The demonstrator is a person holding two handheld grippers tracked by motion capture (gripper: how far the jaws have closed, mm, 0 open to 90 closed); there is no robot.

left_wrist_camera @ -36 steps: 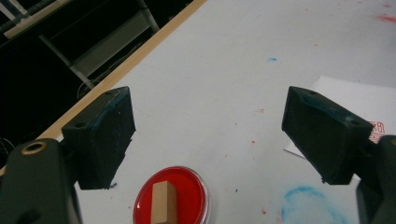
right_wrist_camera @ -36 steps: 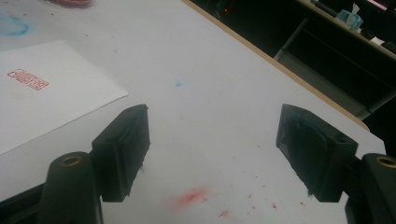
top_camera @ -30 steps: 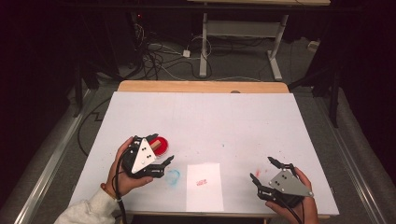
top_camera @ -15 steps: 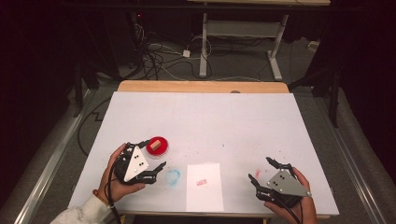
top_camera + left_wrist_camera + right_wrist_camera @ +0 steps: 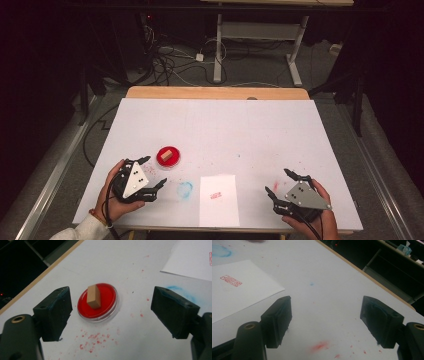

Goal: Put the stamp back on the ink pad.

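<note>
**Wooden stamp stands in the red ink pad, both grippers spread and empty**

The left gripper (image 5: 150, 172) sits near the front-left corner of the table (image 5: 250, 130), its jaws wide apart with nothing between them. Just beyond its fingertips, in the left gripper view, lies the round red ink pad (image 5: 98, 302), and on it the small wooden stamp (image 5: 93, 296) stands upright, clear of both jaws. Red ink specks (image 5: 96, 340) dot the surface in front of the pad. To the right of the pad, a blue smudge (image 5: 185, 189) lies beside a sheet of white paper (image 5: 218, 200) at the front edge, bearing a red stamp print (image 5: 216, 195). The right gripper (image 5: 280, 182) rests near the front-right corner, well apart from the paper, its jaws likewise spread over bare tabletop.
</note>
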